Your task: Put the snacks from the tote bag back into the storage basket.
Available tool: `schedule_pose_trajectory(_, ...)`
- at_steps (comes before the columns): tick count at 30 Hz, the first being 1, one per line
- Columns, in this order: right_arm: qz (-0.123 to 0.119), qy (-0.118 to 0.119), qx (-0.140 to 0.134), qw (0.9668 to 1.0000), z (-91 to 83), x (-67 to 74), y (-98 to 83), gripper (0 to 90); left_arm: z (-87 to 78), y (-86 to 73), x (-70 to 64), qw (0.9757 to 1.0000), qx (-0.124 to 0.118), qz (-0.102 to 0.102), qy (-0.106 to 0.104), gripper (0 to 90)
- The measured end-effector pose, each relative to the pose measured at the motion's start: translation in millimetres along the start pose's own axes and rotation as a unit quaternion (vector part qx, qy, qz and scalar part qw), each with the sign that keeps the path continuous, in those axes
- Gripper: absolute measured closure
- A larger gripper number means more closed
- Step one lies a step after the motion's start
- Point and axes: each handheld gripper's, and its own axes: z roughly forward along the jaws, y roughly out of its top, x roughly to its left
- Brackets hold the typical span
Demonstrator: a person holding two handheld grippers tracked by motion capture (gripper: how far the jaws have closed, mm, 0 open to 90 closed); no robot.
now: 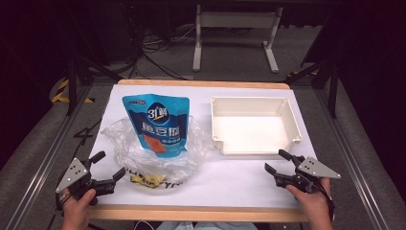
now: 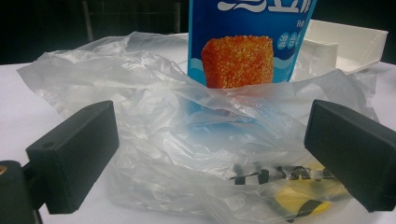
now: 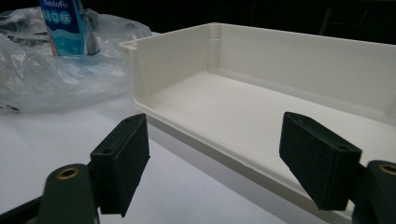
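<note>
The left hand-held gripper (image 1: 109, 165) sits spread wide, just left of the clear plastic bag (image 1: 158, 151), empty. One blue snack pouch (image 1: 157, 123) stands in that bag, left of the single white tray (image 1: 292, 125). I'd pinch the pouch's top edge rather than the slack film. The right hand-held gripper (image 1: 276, 162), equally spread and empty, waits at the tray's near corner on the white surface (image 1: 230, 184). Two grippers in all.

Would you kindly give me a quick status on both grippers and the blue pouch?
Left gripper open, facing clear plastic bag. Right gripper open, empty, by white tray. Blue pouch sits in bag, untouched. Nothing blocking.
</note>
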Motion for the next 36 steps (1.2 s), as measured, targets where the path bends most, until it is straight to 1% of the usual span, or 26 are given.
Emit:
schedule_pose_trajectory(3,0.003,0.001,0.000,1.0000,0.7,0.9,0.8,25.0,-0.3,0.0,0.1,1.0000,0.000,0.000,0.000,3.9)
schedule_pose_trajectory(4,0.003,0.002,0.000,1.0000,1.0,1.4,1.1,25.0,-1.1,0.4,0.4,1.0000,0.005,0.001,0.000,3.9)
schedule_pose_trajectory(12,-0.002,0.004,-0.001,1.0000,0.6,2.7,3.8,25.0,-1.7,0.4,0.6,1.0000,0.003,0.002,-0.002,3.9)
schedule_pose_trajectory(14,0.006,0.004,0.002,1.0000,0.2,3.4,7.1,23.6,-1.9,0.6,0.4,1.0000,0.002,0.002,0.000,3.9)
schedule_pose_trajectory(18,-0.003,0.000,0.011,0.9999,0.4,6.4,17.6,23.5,-1.6,0.6,-0.3,1.0000,0.004,0.004,0.000,3.9)
schedule_pose_trajectory(19,-0.001,0.002,0.010,0.9999,0.0,7.5,20.8,23.4,-1.4,0.7,-0.2,1.0000,0.004,0.005,0.000,3.9)
schedule_pose_trajectory(20,-0.005,0.006,0.008,0.9999,0.1,8.0,24.3,23.5,-1.3,0.8,0.0,1.0000,0.003,0.004,-0.001,3.9)
schedule_pose_trajectory(21,-0.005,0.006,0.008,0.9999,0.1,8.0,24.3,23.5,-1.3,0.8,0.0,1.0000,0.003,0.004,-0.001,3.9)
schedule_pose_trajectory(22,-0.008,0.007,0.013,0.9999,0.0,9.4,30.1,23.5,-1.2,0.8,0.1,1.0000,0.004,0.003,-0.001,3.9)
schedule_pose_trajectory(24,-0.010,0.014,0.017,0.9997,1.5,11.2,38.7,23.4,-0.9,0.9,0.2,1.0000,0.004,0.004,-0.002,3.9)
schedule_pose_trajectory(25,-0.015,0.016,0.023,0.9995,1.9,12.3,44.0,23.4,-0.3,0.7,-0.1,1.0000,-0.001,0.004,-0.002,3.9)
schedule_pose_trajectory(27,-0.020,0.023,0.025,0.9992,3.8,13.6,51.4,23.0,-0.5,0.9,-0.1,1.0000,0.004,0.005,-0.004,3.9)
schedule_pose_trajectory(30,-0.028,0.035,0.032,0.9985,9.1,16.4,67.0,22.0,-0.9,1.2,-0.3,1.0000,0.003,0.006,-0.003,3.9)
schedule_pose_trajectory(32,-0.030,0.039,0.033,0.9983,10.3,16.9,70.2,22.0,-1.2,1.5,-0.2,1.0000,0.003,0.006,-0.003,3.9)
schedule_pose_trajectory(34,-0.041,0.047,0.039,0.9973,14.9,19.1,82.6,22.0,-0.5,1.2,-0.2,1.0000,0.000,0.005,-0.002,3.8)
schedule_pose_trajectory(35,-0.041,0.047,0.039,0.9973,14.9,19.1,82.6,22.0,-0.5,1.2,-0.2,1.0000,0.000,0.005,-0.002,3.8)
schedule_pose_trajectory(36,-0.045,0.049,0.041,0.9969,16.5,20.0,87.1,22.0,-0.1,1.1,-0.3,1.0000,-0.001,0.005,-0.002,3.8)
